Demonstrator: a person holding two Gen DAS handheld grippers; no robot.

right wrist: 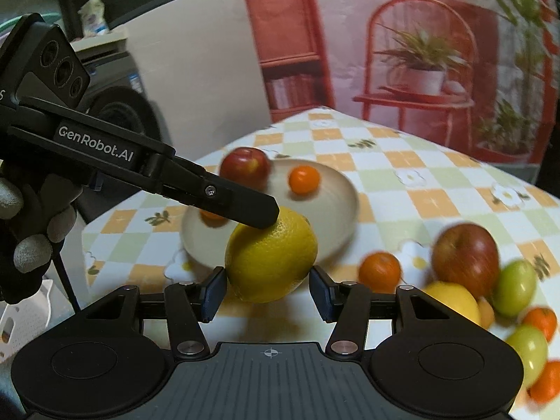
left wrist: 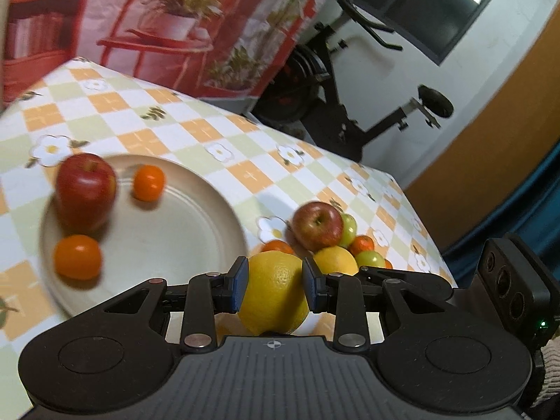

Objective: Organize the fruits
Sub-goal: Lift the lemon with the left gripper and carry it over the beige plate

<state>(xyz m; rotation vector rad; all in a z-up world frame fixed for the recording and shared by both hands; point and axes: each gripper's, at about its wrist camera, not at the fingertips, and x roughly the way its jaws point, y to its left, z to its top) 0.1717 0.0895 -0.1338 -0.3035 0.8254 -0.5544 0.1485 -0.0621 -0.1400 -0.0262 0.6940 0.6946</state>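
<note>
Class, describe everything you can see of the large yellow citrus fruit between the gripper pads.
The large round yellow citrus fruit has a dimpled, slightly glossy peel and looks whole and unmarked. The blue pads of the left gripper pinch it at its sides. It shows just in front of the rim of the round beige plate. In the right wrist view it sits between the pads of the right gripper; whether those touch it is unclear.

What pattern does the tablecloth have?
The tablecloth has orange, pale green and white checks with white flowers, clearest in the left wrist view.
</note>
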